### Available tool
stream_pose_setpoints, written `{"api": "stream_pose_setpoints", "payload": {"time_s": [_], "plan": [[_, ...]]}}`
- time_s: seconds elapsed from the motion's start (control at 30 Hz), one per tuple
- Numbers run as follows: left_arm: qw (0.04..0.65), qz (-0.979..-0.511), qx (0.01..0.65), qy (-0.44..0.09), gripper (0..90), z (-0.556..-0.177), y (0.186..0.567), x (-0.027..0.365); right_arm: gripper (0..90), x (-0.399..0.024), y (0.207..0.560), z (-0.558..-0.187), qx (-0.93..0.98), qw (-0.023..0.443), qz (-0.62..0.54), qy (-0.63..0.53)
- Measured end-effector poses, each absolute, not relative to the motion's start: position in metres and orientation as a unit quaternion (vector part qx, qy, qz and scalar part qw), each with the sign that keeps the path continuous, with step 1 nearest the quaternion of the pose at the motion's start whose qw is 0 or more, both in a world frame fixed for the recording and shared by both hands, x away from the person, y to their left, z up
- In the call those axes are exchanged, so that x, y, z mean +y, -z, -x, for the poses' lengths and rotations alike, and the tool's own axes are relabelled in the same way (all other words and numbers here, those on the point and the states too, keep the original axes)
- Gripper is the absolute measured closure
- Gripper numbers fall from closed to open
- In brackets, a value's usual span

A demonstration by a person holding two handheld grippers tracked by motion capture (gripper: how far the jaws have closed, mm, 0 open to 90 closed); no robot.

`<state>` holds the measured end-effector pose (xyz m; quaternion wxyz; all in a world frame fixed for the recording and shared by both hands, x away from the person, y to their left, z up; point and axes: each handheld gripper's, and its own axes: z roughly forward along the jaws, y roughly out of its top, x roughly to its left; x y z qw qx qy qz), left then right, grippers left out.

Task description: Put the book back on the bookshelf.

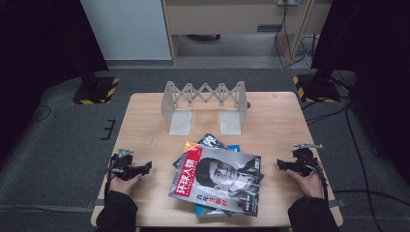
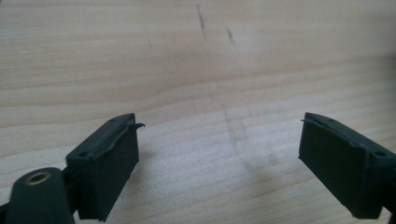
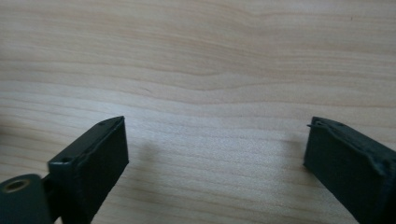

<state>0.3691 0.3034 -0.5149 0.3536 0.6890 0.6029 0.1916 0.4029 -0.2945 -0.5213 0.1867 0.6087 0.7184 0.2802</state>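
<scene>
Top magazine [image 1: 218, 180] reads 环球人物 (white on red).

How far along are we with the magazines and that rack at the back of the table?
Nothing looks done yet: the magazines lie in a loose pile at the front of the table, and the expanding rack behind them stands empty. Nothing is in hand: the left gripper and right gripper rest either side of the pile, jaws open over bare wood. Picking up and racking the magazines is probably all still ahead.
</scene>
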Motion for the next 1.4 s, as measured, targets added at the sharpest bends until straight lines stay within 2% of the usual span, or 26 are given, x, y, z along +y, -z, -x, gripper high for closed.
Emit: {"api": "stream_pose_setpoints", "payload": {"time_s": [0.8,1.4], "plan": [[0.411,-0.696,0.563,-0.171,16.1,-0.349,0.484,0.286,5.5,-0.265,0.471,-0.381,0.704,0.185,-0.579,-0.367],[0.443,-0.713,0.522,-0.151,17.1,-0.333,0.470,0.259,5.9,-0.250,0.458,-0.374,0.716,0.174,-0.547,-0.397]]}}
